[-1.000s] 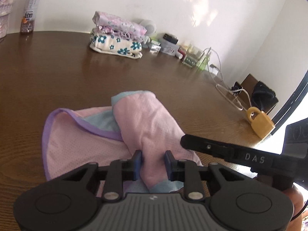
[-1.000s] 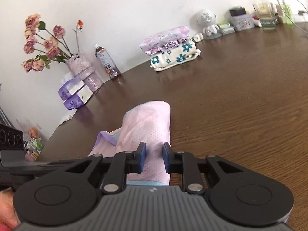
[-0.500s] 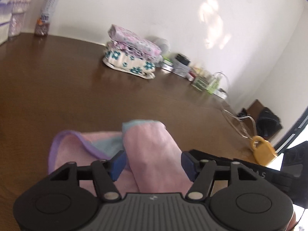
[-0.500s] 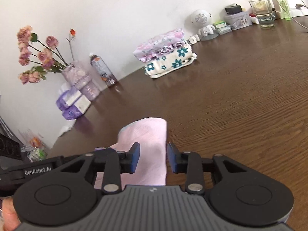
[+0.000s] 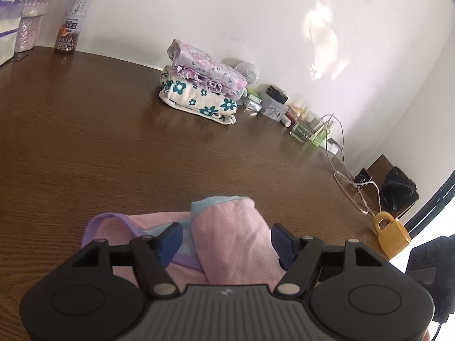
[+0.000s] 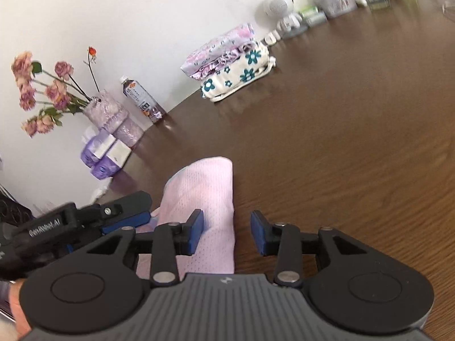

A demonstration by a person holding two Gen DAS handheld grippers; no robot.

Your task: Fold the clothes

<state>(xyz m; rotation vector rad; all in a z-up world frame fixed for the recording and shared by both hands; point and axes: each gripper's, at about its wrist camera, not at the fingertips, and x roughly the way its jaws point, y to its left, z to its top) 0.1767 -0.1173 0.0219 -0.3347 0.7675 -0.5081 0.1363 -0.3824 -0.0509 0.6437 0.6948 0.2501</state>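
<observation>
A pink mesh garment (image 5: pixel 233 236) with purple and light-blue trim lies partly folded on the brown wooden table (image 5: pixel 113 147), its right part doubled over the left. My left gripper (image 5: pixel 224 241) hovers just above its near end, open, blue pads wide apart and holding nothing. In the right wrist view the same pink garment (image 6: pixel 204 196) lies as a folded strip. My right gripper (image 6: pixel 227 233) is open over its right edge, one pad above the cloth and the other above bare wood. The left gripper (image 6: pixel 125 216) shows at the left of that view.
A stack of folded clothes (image 5: pixel 202 93), floral white below and lilac print on top, sits near the far wall. A drink bottle (image 5: pixel 75 17), a vase of flowers (image 6: pixel 102 108), purple tissue packs (image 6: pixel 102 156), small jars, cables (image 5: pixel 341 170) and a yellow mug (image 5: pixel 391 236) line the table's edges.
Both grippers were shut on the pink garment's near end; they have let go, opened wide and lifted back a little. The garment stays folded on the table.
</observation>
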